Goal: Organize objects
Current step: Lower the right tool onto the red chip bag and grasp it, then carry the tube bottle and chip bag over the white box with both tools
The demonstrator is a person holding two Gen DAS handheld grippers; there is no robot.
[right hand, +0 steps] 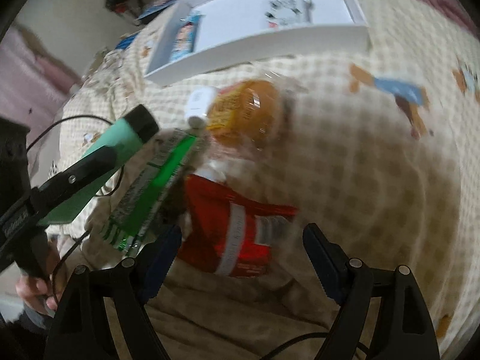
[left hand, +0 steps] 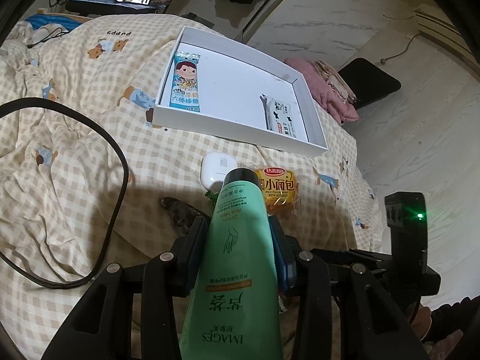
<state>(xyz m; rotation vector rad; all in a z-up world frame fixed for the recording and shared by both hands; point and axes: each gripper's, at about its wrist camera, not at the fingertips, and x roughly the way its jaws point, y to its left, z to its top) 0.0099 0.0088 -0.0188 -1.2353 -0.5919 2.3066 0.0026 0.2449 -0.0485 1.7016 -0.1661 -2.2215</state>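
Your left gripper (left hand: pixel 240 240) is clamped on the tube (left hand: pixel 237 255), a green hand-cream tube with a black cap; both pads press its sides, and the capped end sticks out forward past the fingertips toward the box (left hand: pixel 237 132). In the right wrist view that same tube (right hand: pixel 117 147) hangs above the bedspread (right hand: pixel 360 165), well short of the box (right hand: pixel 258 51).

Your right gripper (right hand: pixel 240 258) points steeply down with its jaws standing wide apart and nothing pressed between the pads. The red packet (right hand: pixel 237 228) lies on the bedspread under it, partly between the fingertips; that view is blurred, so whether a pad touches it cannot be told.

The box is a shallow white tray lying on the bedspread (left hand: pixel 75 138). Inside it, a blue candy pack (left hand: pixel 186 84) lies along its left wall and a white sachet (left hand: pixel 280 117) lies near its right wall, well apart from each other.

Just in front of the box, nearer you, a white case (left hand: pixel 214 169) and a bread pack (left hand: pixel 277 189) sit side by side, the bread pack to the right. A green packet (right hand: pixel 153 186) lies further from the box, just left of the red packet. A black cable (left hand: pixel 99 156) loops on the bedspread well left of the box.
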